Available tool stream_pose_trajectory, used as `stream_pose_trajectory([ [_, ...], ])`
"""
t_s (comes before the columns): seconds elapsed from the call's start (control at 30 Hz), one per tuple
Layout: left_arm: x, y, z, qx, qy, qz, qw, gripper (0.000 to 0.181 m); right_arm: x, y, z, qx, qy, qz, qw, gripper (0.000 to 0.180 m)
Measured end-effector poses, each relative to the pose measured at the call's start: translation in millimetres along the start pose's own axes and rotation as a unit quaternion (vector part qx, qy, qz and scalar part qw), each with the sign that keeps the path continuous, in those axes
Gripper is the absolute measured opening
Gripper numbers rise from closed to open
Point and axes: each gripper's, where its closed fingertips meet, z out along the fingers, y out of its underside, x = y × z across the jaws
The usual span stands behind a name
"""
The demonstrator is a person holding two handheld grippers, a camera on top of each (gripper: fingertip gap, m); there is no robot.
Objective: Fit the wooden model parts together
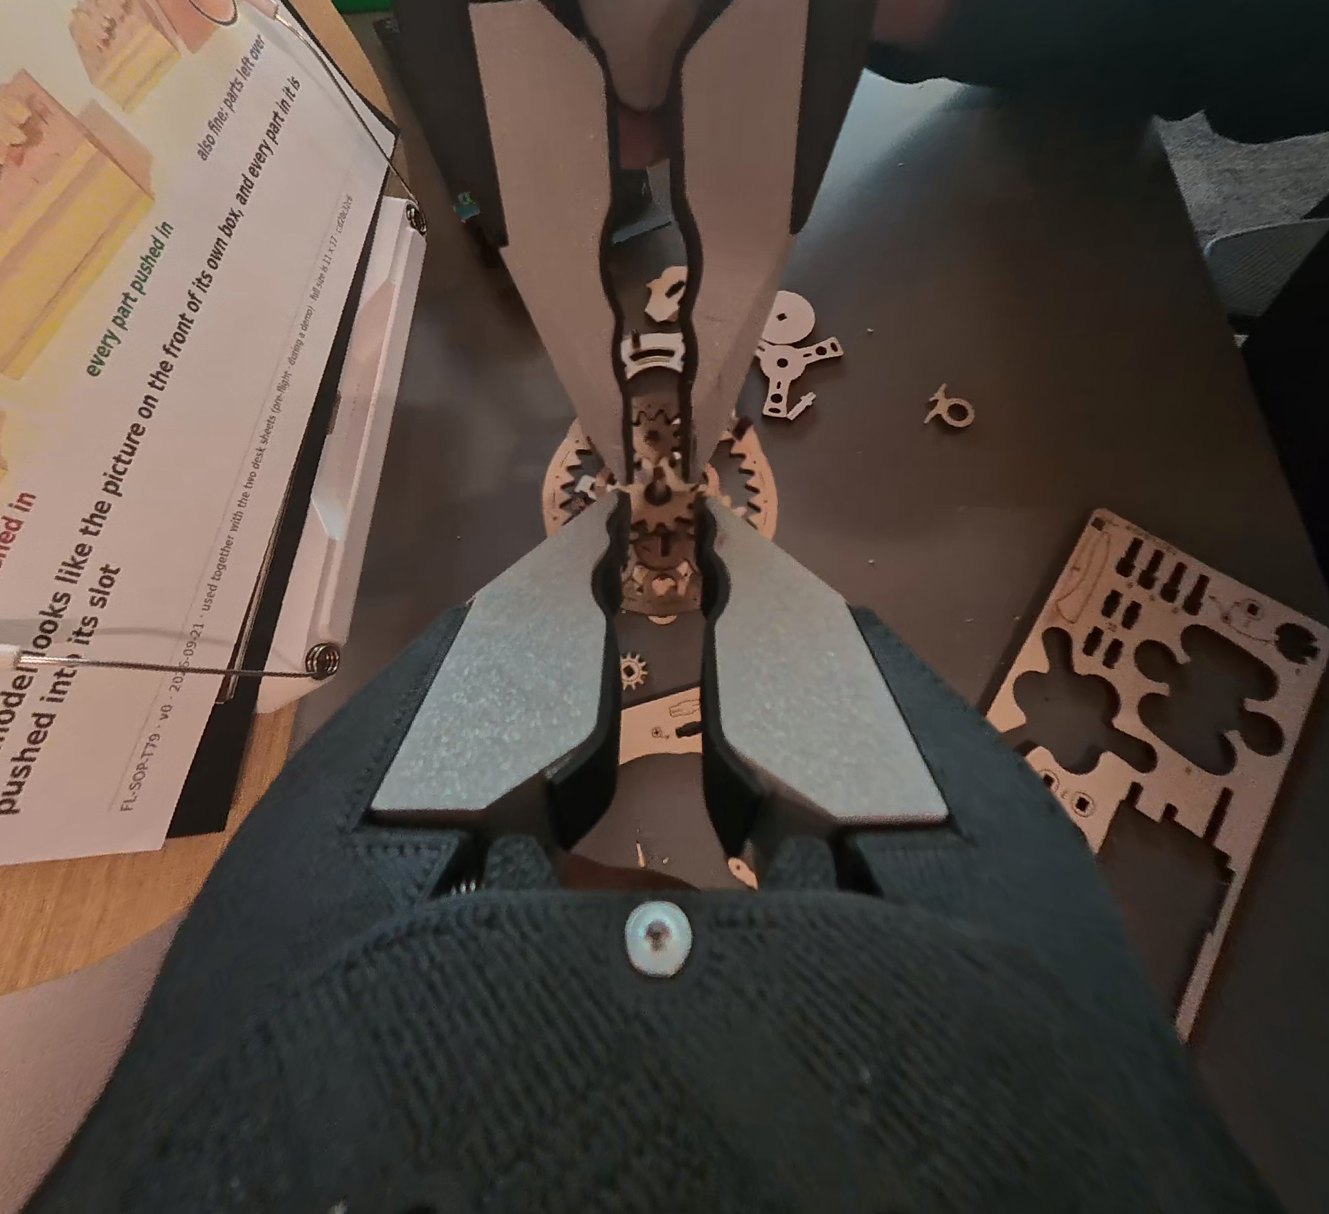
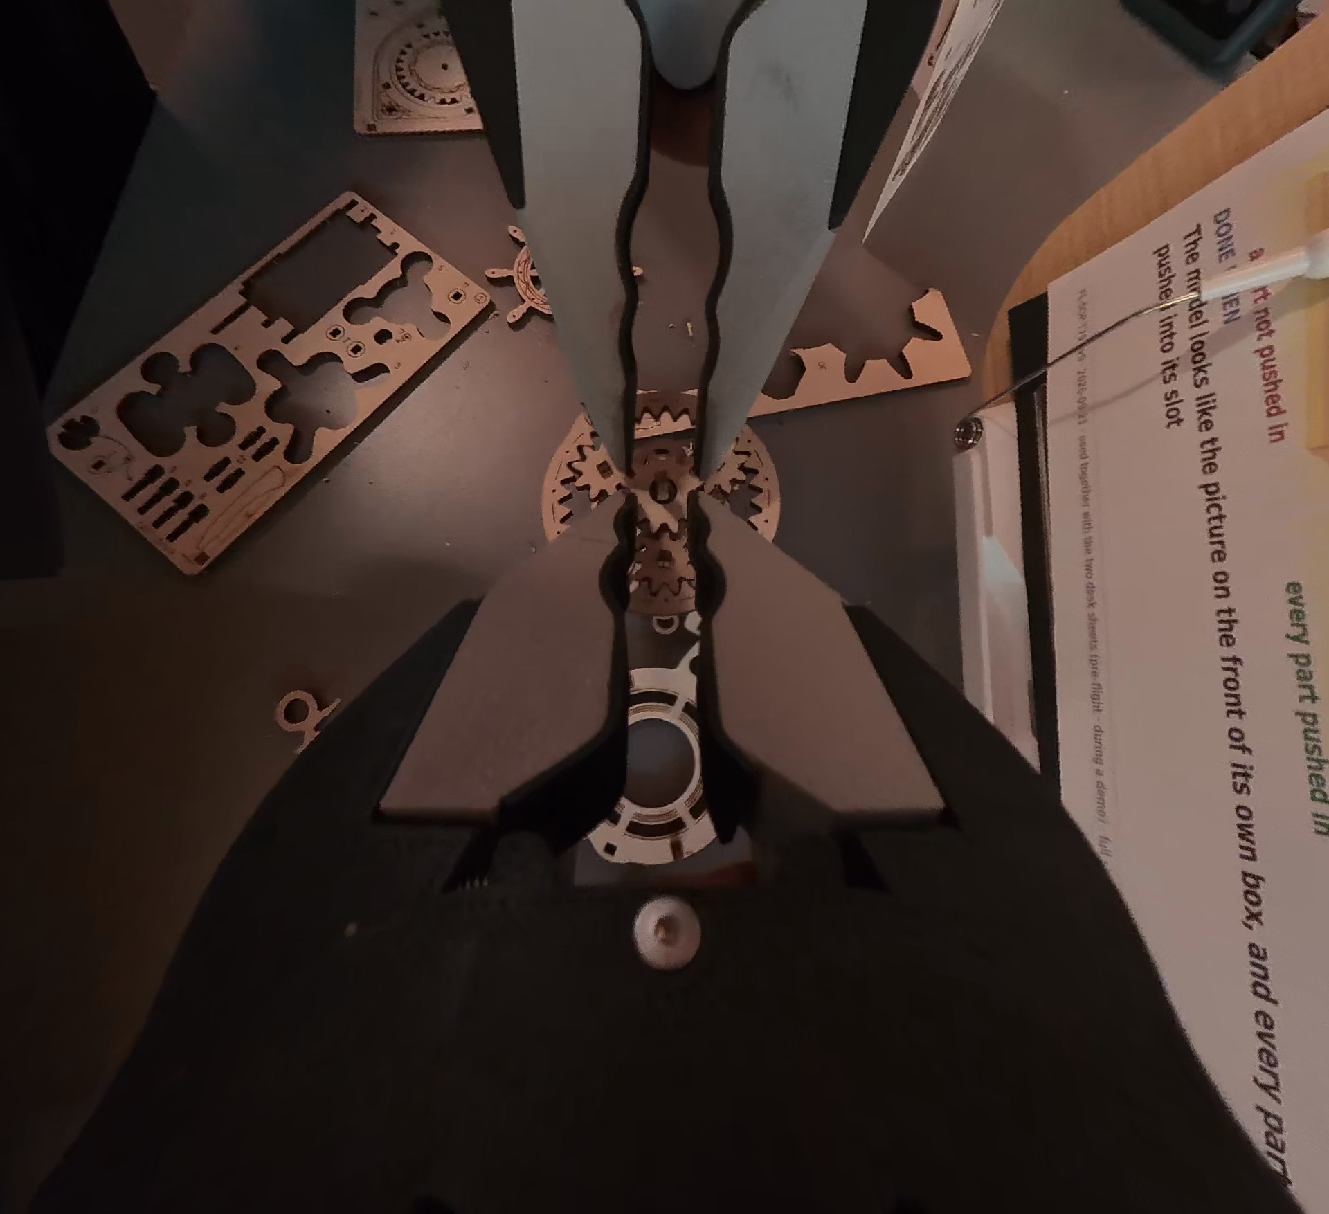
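Note:
A round wooden ring-gear assembly (image 1: 755, 496) lies flat on the dark table, with several small planet gears inside it; it also shows in the right wrist view (image 2: 755, 496). A small toothed centre gear (image 1: 658, 505) stands at its middle and shows in the right wrist view too (image 2: 661, 490). My left gripper (image 1: 660, 514) and my right gripper (image 2: 660, 507) face each other tip to tip over the assembly. Both are closed down on the centre gear from opposite sides. The right gripper (image 1: 658, 460) enters the left wrist view from the top.
A punched-out wooden sheet (image 1: 1151, 712) lies beside the assembly. Loose wooden parts (image 1: 791, 352) and a small ring piece (image 1: 949, 410) lie on the table. A printed sheet on a stand (image 1: 180, 316) borders one side. A round frame part (image 2: 658, 748) and a wheel part (image 2: 521, 288) lie nearby. Only a small space, under 4 cm, lies between the two pairs of fingers.

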Motion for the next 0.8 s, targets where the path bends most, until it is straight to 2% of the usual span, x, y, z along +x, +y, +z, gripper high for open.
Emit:
stream_pose_trajectory([
  [0.5,0,-1,6,0.004,0.000,0.000,1.000,0.013,2,4,-4,-0.022,0.021,-0.020,0.999,0.003],
  [0.8,-4,0,3,0.000,-0.011,0.007,1.000,0.010,5,5,-14,-0.024,0.030,-0.016,0.999,0.008],
])
